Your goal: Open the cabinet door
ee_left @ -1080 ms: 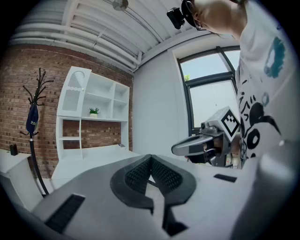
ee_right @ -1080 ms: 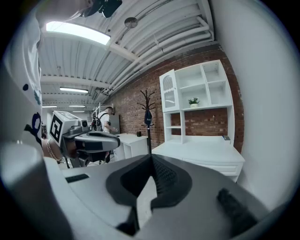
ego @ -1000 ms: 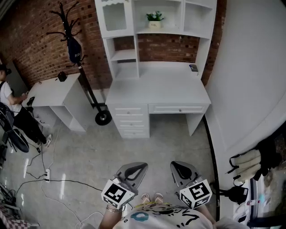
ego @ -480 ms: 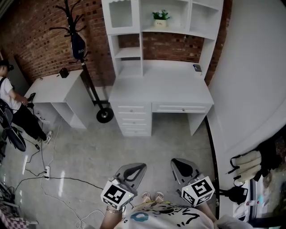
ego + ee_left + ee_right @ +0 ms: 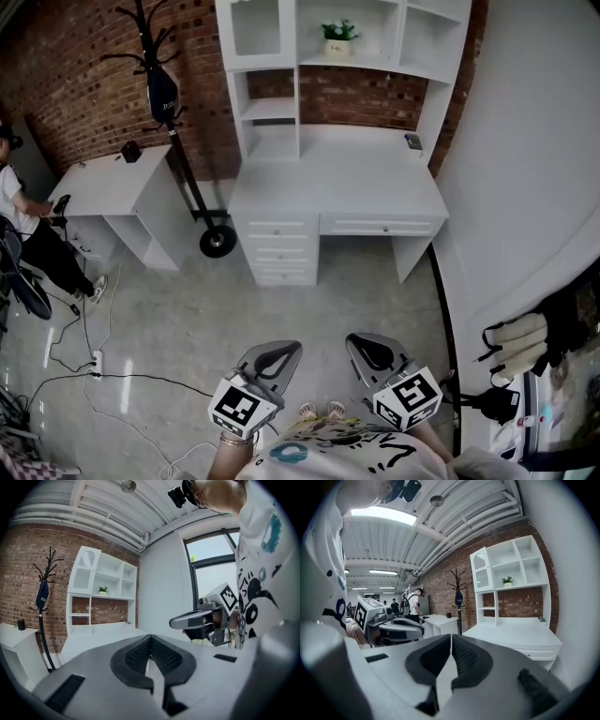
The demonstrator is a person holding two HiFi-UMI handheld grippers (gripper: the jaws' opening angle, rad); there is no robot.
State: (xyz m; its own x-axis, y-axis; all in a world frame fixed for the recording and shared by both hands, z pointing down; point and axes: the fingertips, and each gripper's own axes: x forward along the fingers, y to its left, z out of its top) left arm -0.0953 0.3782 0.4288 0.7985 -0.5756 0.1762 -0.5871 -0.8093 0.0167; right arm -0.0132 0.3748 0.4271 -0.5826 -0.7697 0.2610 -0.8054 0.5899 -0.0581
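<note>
The white desk with hutch [image 5: 337, 178] stands against the brick wall across the floor. Its cabinet door [image 5: 257, 31] is the framed glass panel at the hutch's upper left, closed; it also shows in the left gripper view as the cabinet door [image 5: 84, 573] and in the right gripper view as the cabinet door [image 5: 480, 576]. My left gripper [image 5: 286, 349] and right gripper [image 5: 361, 342] are held low in front of me, far from the desk. Both are shut, the left gripper [image 5: 150, 639] and the right gripper [image 5: 451, 637] with nothing between their pads.
A black coat stand [image 5: 155, 84] with a wheel [image 5: 216, 242] at its foot stands left of the desk. Beyond it is a small white side table [image 5: 112, 187] and a person [image 5: 28, 234]. Cables [image 5: 84, 375] lie on the floor. A white wall [image 5: 525, 141] runs along the right.
Both grippers have drifted a little across the floor view, the right one toward the left. Their jaws have stayed shut. The person at the left has moved further toward the edge.
</note>
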